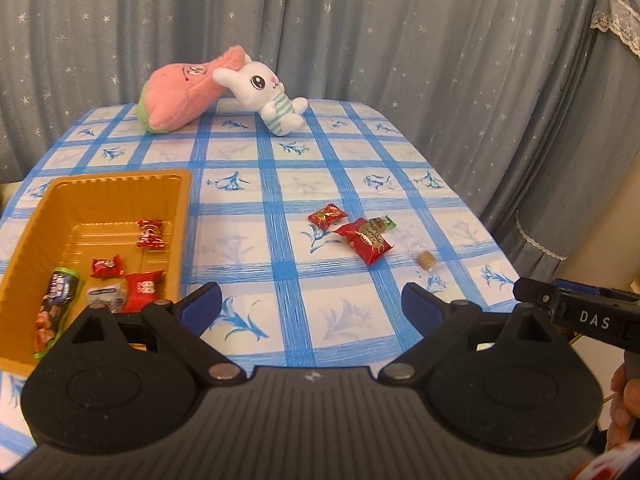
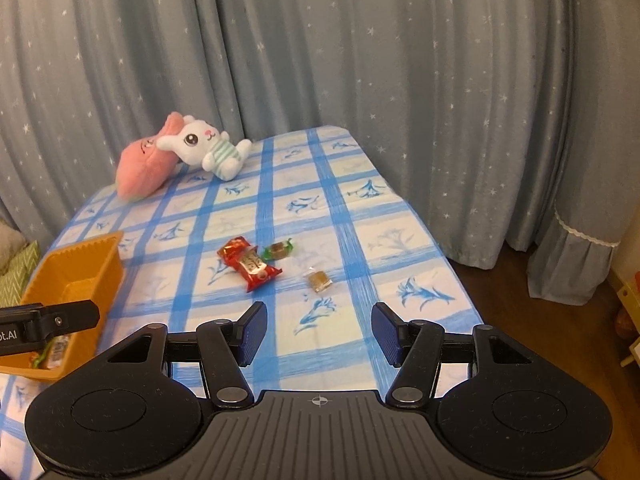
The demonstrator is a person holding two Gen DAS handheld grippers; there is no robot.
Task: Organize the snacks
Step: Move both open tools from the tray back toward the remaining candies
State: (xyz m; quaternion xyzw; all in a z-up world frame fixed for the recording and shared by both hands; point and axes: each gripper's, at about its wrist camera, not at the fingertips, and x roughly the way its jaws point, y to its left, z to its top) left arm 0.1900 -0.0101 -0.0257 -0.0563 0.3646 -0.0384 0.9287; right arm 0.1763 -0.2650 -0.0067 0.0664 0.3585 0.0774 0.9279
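Note:
An orange tray [image 1: 176,208] at the table's left holds several wrapped snacks, among them a red bow-tied candy [image 1: 150,234] and a long dark packet [image 1: 54,312]. Loose on the cloth lie a small red candy [image 1: 327,216], a long red packet [image 1: 364,242], a green-ended candy [image 2: 278,250] and a brown sweet in clear wrap [image 1: 424,260]. My left gripper [image 1: 310,306] hovers open over the cloth, near side of these snacks, nothing between its fingers. My right gripper [image 2: 318,332] is open too, just short of the brown sweet [image 2: 319,280].
A pink plush [image 1: 180,96] and a white rabbit toy [image 1: 268,96] lie at the table's far end. Grey star-print curtains [image 1: 400,40] hang close behind and to the right. The blue checked tablecloth [image 1: 280,184] drops off at the right edge to a wooden floor [image 2: 520,300].

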